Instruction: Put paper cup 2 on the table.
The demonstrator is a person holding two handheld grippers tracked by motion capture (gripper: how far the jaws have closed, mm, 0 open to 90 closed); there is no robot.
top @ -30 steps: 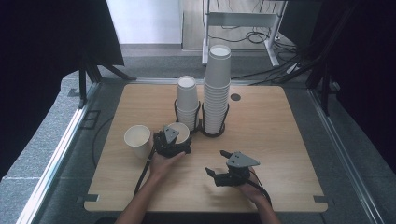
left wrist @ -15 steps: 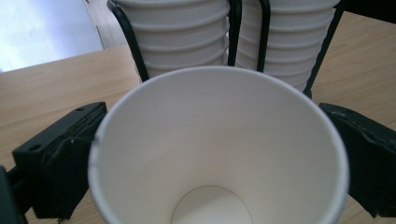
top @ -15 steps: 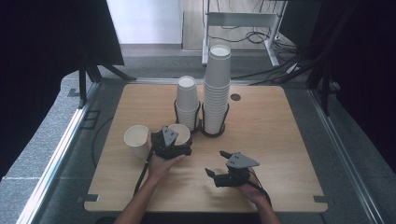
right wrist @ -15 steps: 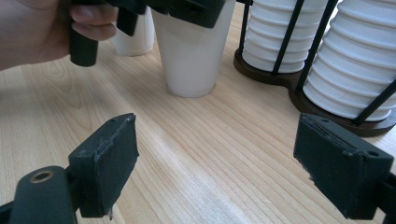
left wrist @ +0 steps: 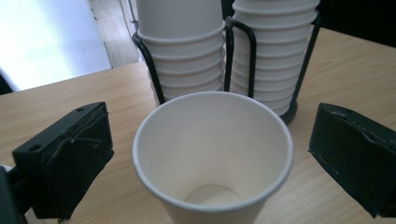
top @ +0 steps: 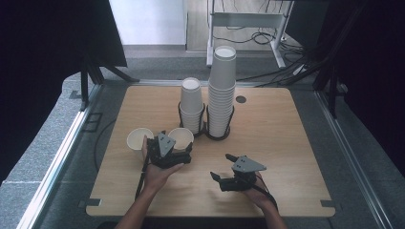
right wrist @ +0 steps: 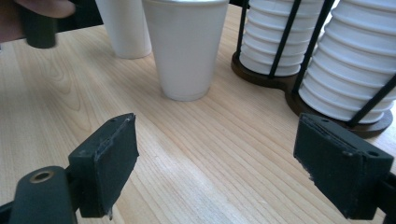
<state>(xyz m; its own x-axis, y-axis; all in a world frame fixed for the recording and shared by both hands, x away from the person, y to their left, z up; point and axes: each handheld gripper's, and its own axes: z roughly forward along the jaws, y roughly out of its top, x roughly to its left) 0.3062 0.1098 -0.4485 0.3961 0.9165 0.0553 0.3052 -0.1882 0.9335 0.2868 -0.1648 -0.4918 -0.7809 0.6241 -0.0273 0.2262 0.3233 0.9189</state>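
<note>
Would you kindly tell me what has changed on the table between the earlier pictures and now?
The left gripper has just opened its jaws, letting go of the paper cup, and has drawn back a little toward the person. The cup stands upright between the jaws, untouched. The right gripper, the second cup and both cup stacks stayed put.
</note>
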